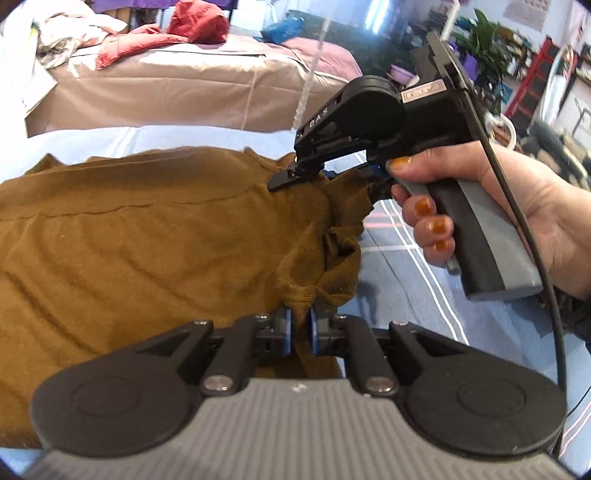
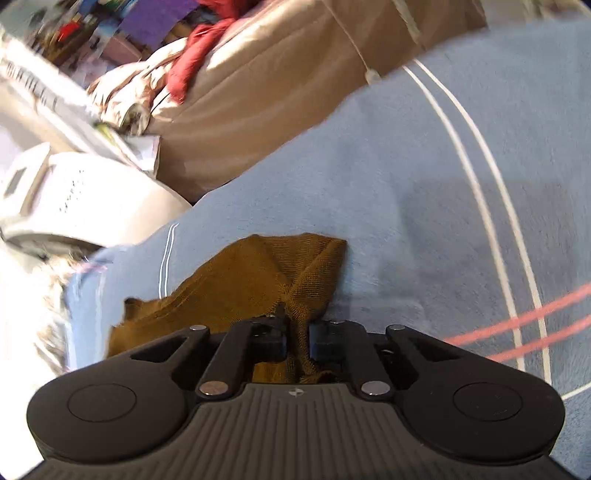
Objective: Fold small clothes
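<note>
Item: brown knit garment (image 1: 147, 240), a small top, lying spread on the blue striped bedcover (image 1: 406, 266); body flat and broad, its long axis running out to the left of the left wrist view, while one end, which looks to be a sleeve or a corner of the hem, is gathered into a rumpled bunch (image 1: 325, 258) at the garment's right-hand edge. Both tools stand at that same bunched end, so the flat body lies away to one side of both pairs of jaws; any fold, by my judgement, would carry the gathered end across towards that body. Left gripper (image 1: 298, 328): jaws nearly closed, blue pads pinching a narrow strip of the brown knit that hangs down between them. Right gripper (image 2: 297, 334): held in a person's hand (image 1: 480, 206), set a little farther along the same edge, beyond the bunch; jaws drawn in close on a fold of the same fabric, which passes between them and fans out ahead onto the bedcover. The two grips are near each other, with slack cloth between. Surroundings: a second bed with a tan cover (image 1: 177, 88) and red clothing (image 1: 199, 22) heaped on it, well apart from the work.
</note>
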`<state>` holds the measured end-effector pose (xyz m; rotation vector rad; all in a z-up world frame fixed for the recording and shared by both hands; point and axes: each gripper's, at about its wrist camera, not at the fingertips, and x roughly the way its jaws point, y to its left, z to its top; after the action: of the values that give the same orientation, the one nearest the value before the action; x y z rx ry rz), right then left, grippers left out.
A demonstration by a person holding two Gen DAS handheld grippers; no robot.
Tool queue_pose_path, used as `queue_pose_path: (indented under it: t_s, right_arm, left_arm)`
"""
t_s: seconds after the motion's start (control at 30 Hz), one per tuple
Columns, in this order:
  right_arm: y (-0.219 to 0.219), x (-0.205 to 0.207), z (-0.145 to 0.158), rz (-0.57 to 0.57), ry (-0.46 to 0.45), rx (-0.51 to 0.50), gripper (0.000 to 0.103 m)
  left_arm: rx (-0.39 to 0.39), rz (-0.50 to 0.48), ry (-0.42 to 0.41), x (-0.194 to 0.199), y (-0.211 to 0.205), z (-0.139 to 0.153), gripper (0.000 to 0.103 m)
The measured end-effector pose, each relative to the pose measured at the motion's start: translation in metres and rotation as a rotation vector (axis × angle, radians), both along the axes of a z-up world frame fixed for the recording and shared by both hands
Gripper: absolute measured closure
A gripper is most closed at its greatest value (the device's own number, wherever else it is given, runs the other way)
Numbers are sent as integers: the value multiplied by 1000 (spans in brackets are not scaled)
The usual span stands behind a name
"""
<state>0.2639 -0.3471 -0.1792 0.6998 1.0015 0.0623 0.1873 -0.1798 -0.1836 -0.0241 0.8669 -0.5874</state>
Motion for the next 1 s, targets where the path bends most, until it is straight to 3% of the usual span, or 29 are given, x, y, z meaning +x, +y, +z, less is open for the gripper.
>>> queue_pose_path:
  t_s: [0.2, 0.37, 0.47, 0.57, 0.67, 0.83, 0.93, 0.97, 1.0]
  right_arm:
    - [73, 21, 50, 185, -105, -201, 86]
    - [151, 50, 78, 326, -111, -231, 87]
    - [198, 64, 77, 379, -106, -222, 87]
    - [239, 70, 72, 431, -94, -189, 87]
    - [281, 70, 63, 478, -83, -239, 87]
    - [308, 72, 47, 494, -47, -298, 85]
    - [312, 78, 40, 457, -20, -278, 65]
    - [309, 79, 39, 446, -16, -261, 46]
    - [307, 79, 39, 438, -26, -237, 36]
  left_arm:
    - [-88, 116, -28, -3, 64, 18, 94]
    - [-109, 300, -48, -21, 157, 26, 94]
    - [-73, 416, -43, -33, 209, 22, 94]
    - [-87, 498, -8, -40, 253, 16, 94]
    - [-90, 527, 10, -44, 277, 15, 94]
    - [-99, 539, 50, -47, 294, 4, 92]
    - [-86, 556, 59, -48, 298, 0, 83]
    - [-82, 560, 63, -49, 302, -1, 76]
    - [-78, 571, 64, -50, 306, -1, 71]
